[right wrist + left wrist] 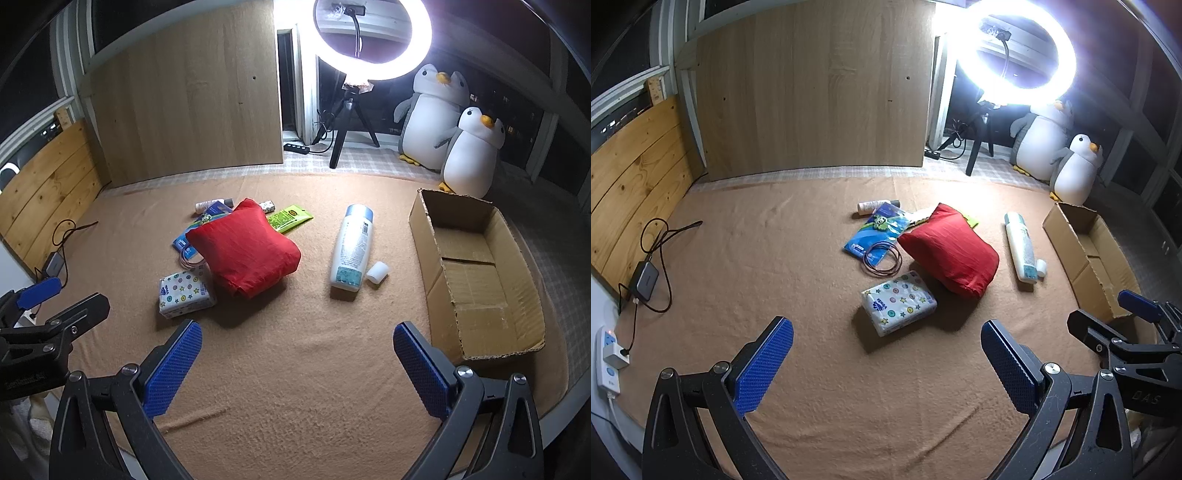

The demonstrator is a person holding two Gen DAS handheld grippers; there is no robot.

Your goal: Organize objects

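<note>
On the tan blanket lie a red cloth pouch (pixel 948 250) (pixel 244 248), a star-printed tissue pack (pixel 898 302) (pixel 185 291), a blue packet (pixel 877 230) with a coiled cable (pixel 882 258) on it, a white lotion bottle (pixel 1021 248) (pixel 352 248) with its cap (pixel 377 272) beside it, a green sachet (pixel 289 218) and a small tube (pixel 875 205). An open cardboard box (pixel 476 273) (pixel 1089 258) stands at the right. My left gripper (pixel 886 363) and right gripper (pixel 297 363) are both open and empty, hovering in front of the objects.
A ring light on a tripod (pixel 351 110) and two plush penguins (pixel 454 125) stand at the back. A wooden board (pixel 812 92) leans behind. A charger with cables (pixel 646 275) and a power strip (pixel 607 356) lie at the left edge.
</note>
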